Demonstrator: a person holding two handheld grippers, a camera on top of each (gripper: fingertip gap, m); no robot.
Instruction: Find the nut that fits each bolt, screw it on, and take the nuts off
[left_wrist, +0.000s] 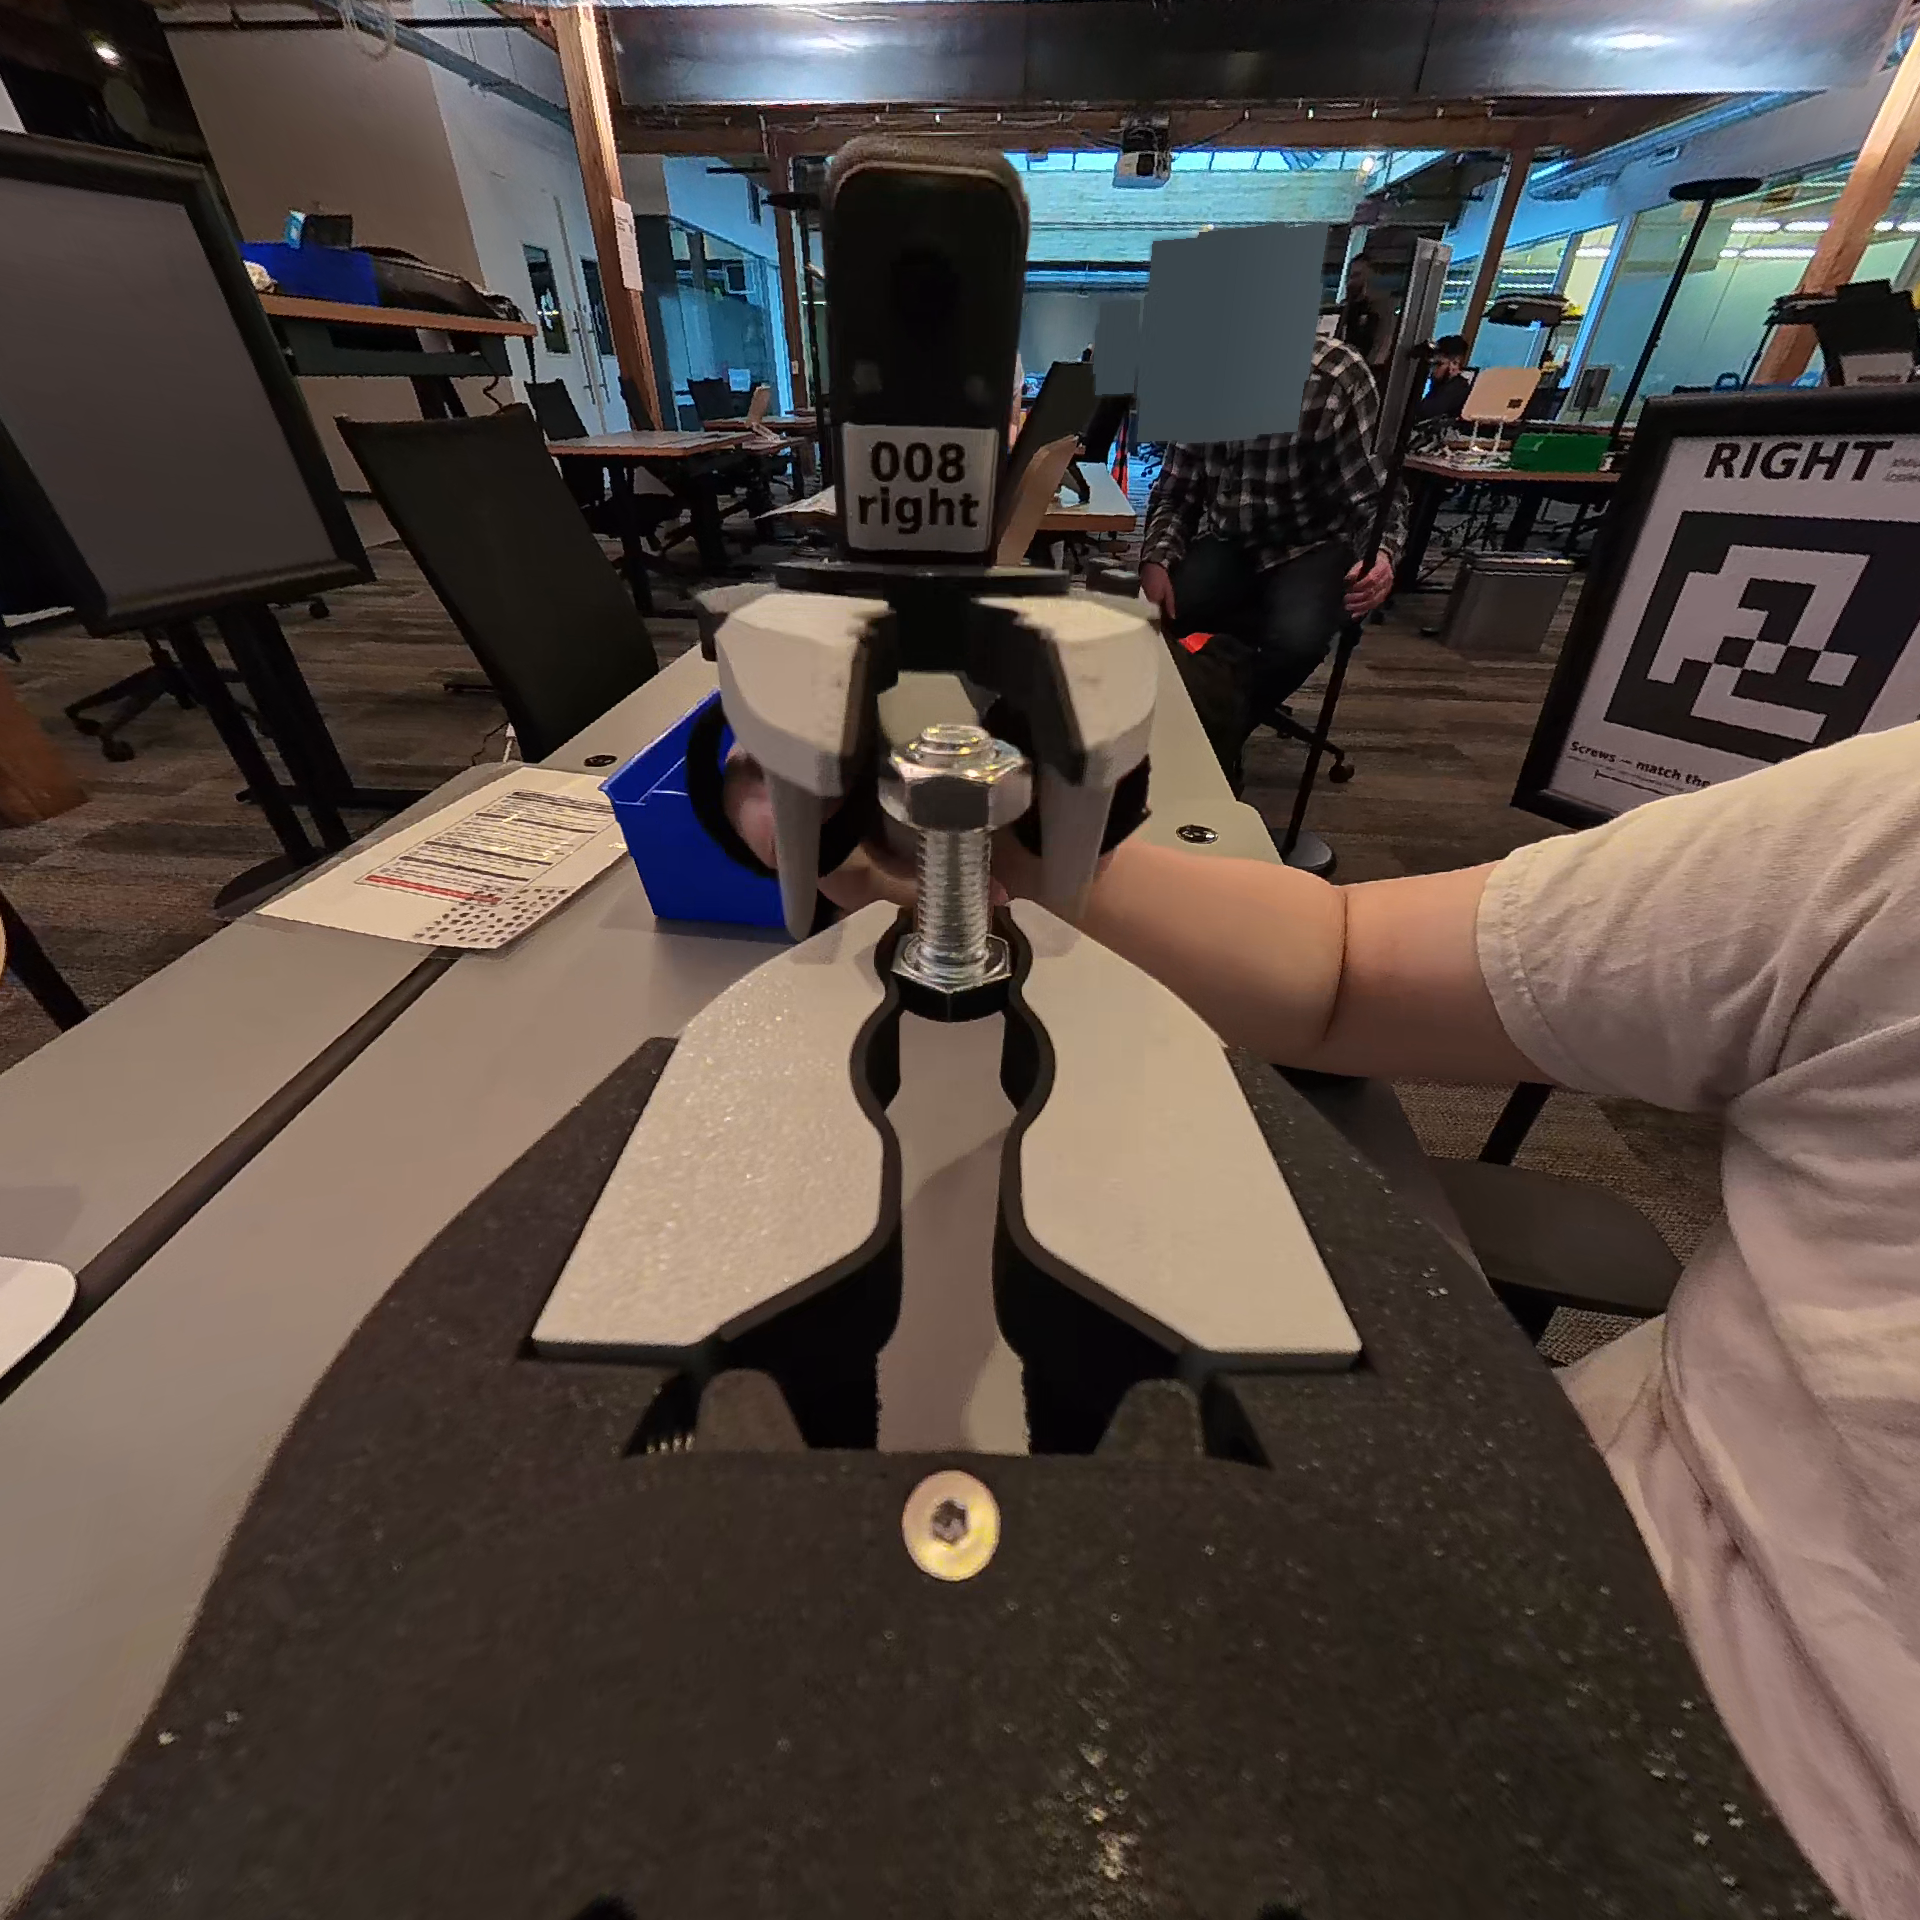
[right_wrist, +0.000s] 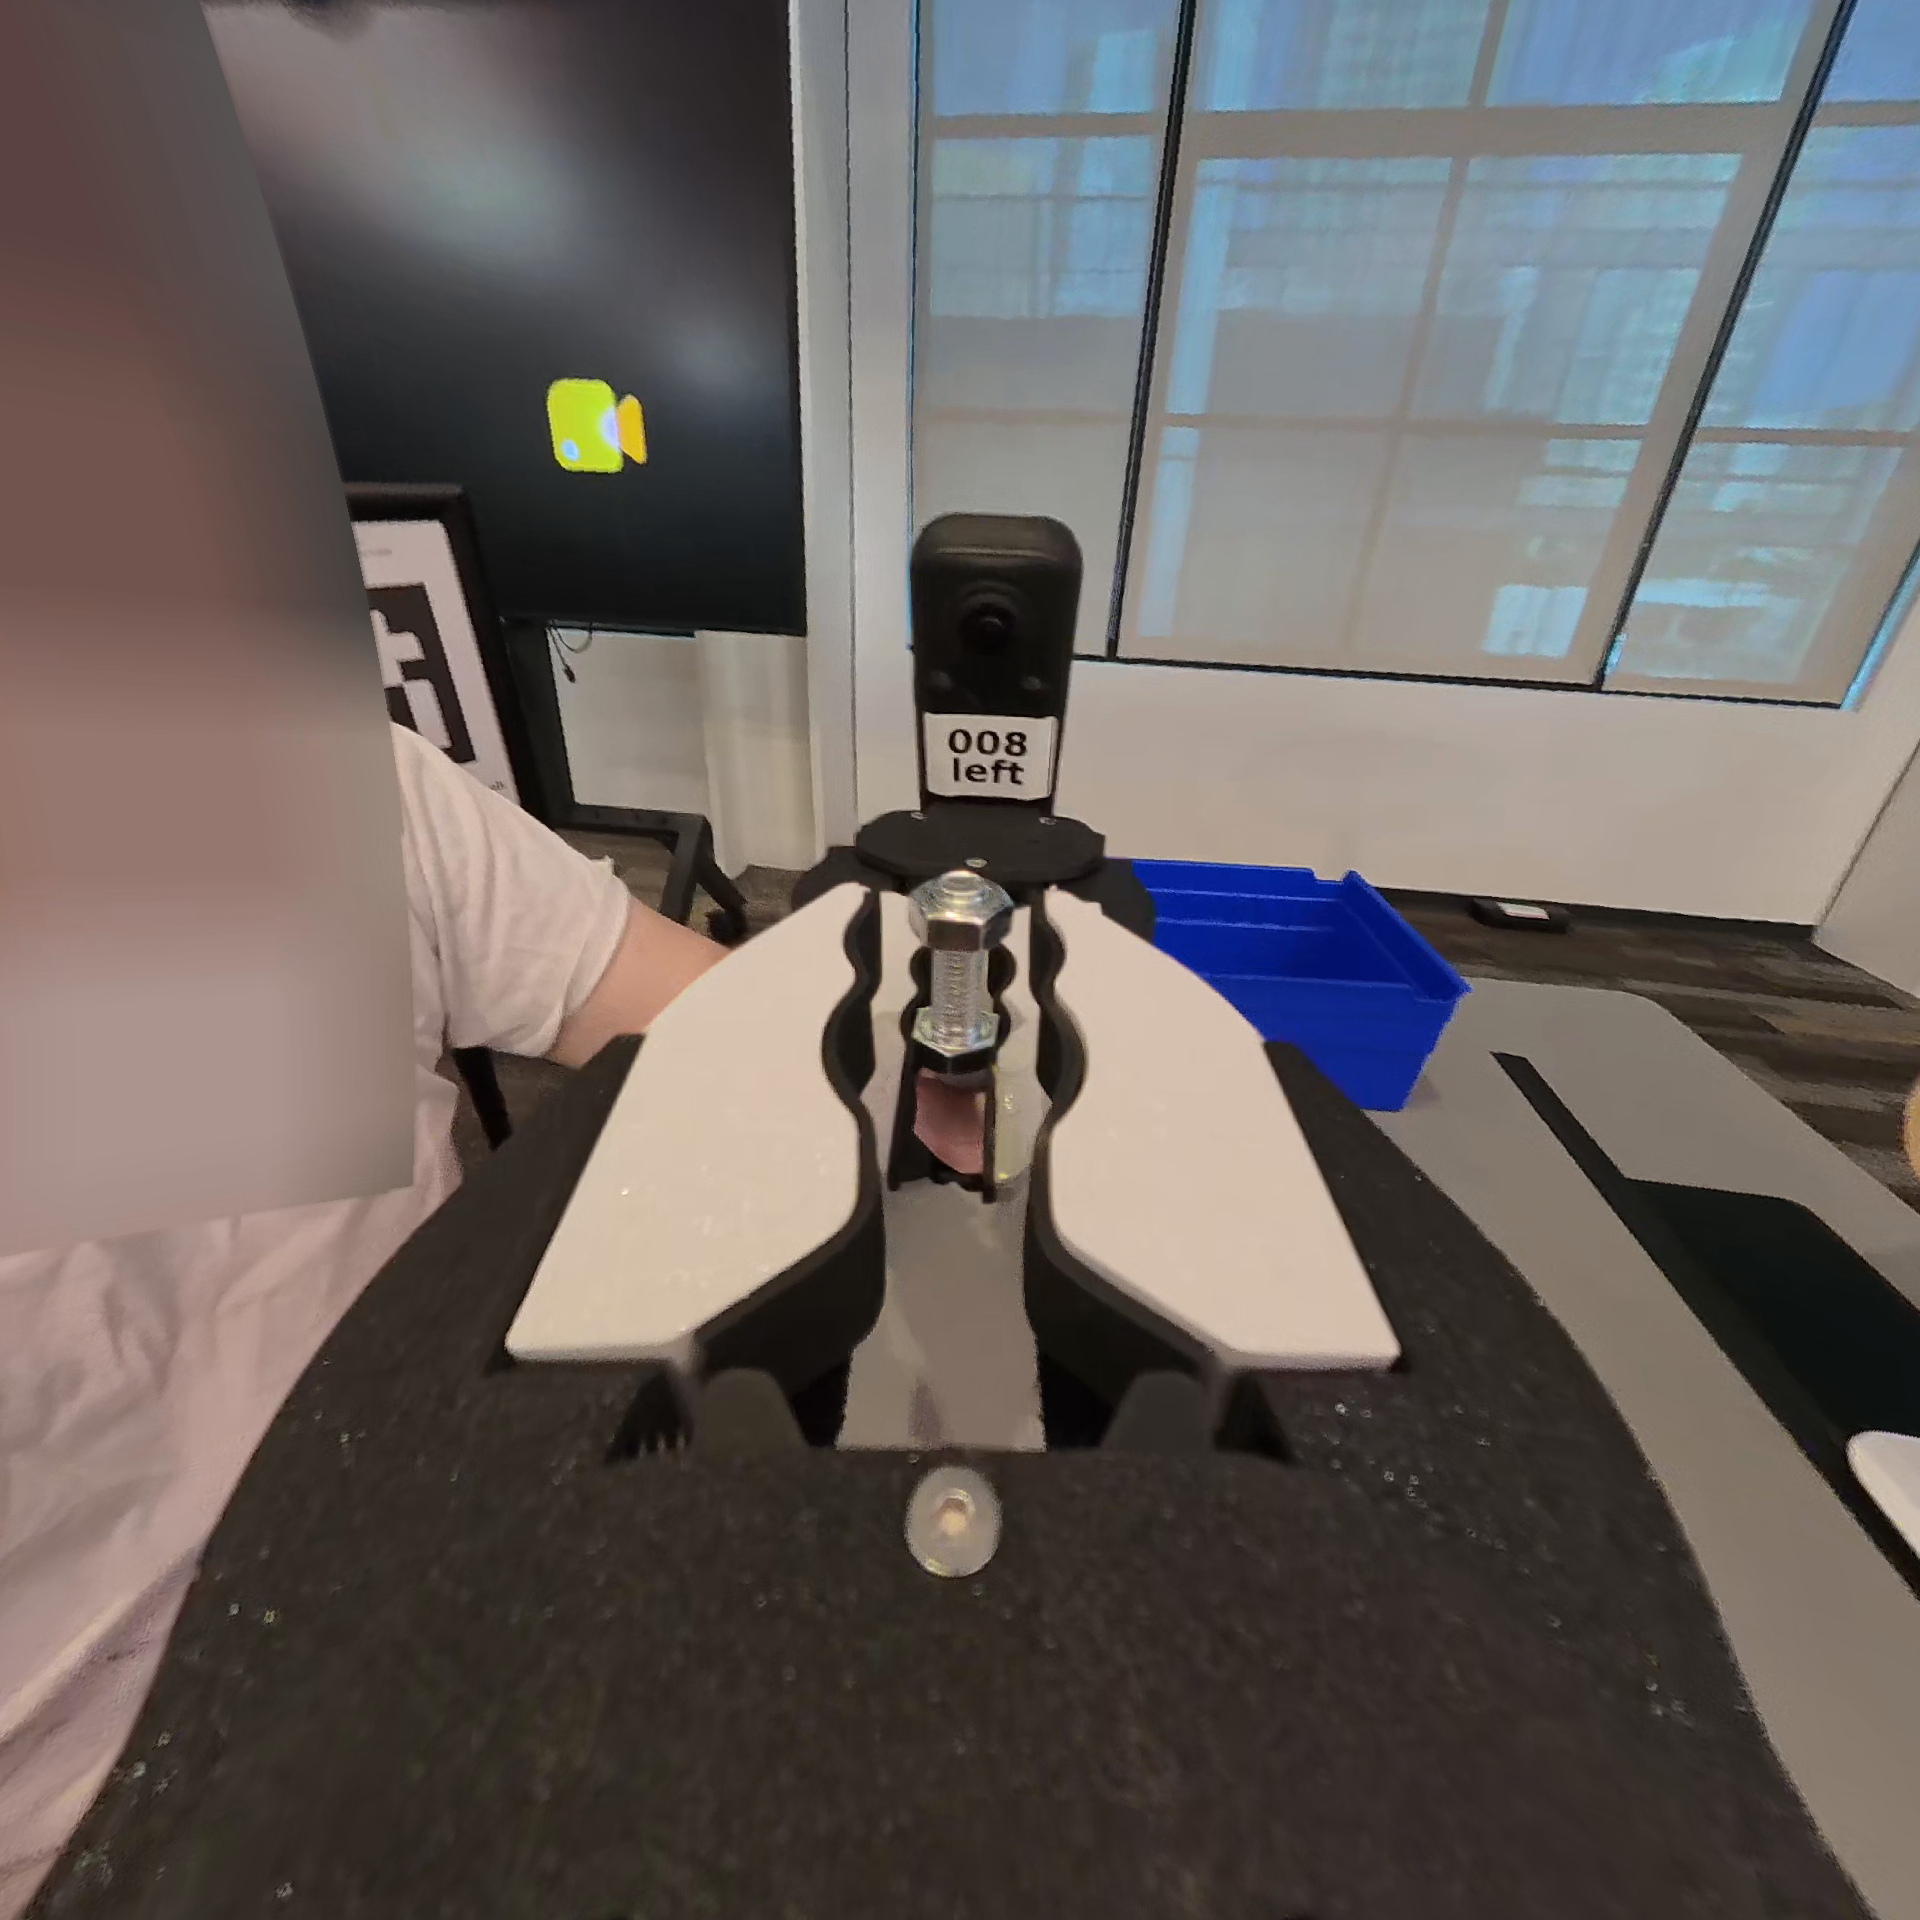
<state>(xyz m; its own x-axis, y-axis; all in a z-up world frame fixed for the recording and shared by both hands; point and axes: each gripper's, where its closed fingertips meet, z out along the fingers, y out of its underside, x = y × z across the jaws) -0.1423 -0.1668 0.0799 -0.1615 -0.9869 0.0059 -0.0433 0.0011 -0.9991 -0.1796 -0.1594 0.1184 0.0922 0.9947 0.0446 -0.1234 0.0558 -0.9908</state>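
Note:
A silver bolt (left_wrist: 954, 883) stands roughly upright between my two grippers, which face each other above the grey table (left_wrist: 208, 1039). My left gripper (left_wrist: 953, 935) is shut on the bolt's lower hex end (left_wrist: 951, 961). My right gripper (left_wrist: 935, 912) comes from the far side, its jaws closed around the silver nut (left_wrist: 956, 800) at the bolt's upper end. In the right wrist view the nut (right_wrist: 961, 920) sits between my right gripper's (right_wrist: 961, 909) tips. The bolt (right_wrist: 951, 977) runs down to the lower end (right_wrist: 954, 1031), which the left gripper (right_wrist: 951, 1049) holds.
A blue bin (left_wrist: 686, 842) stands on the table behind the grippers and also shows in the right wrist view (right_wrist: 1330, 977). A printed sheet (left_wrist: 468, 852) lies to its left. A person's bare forearm (left_wrist: 1247, 956) reaches in from the right. A framed marker board (left_wrist: 1766, 623) stands at the right. My right fingertips sit around 5 cm from my left ones.

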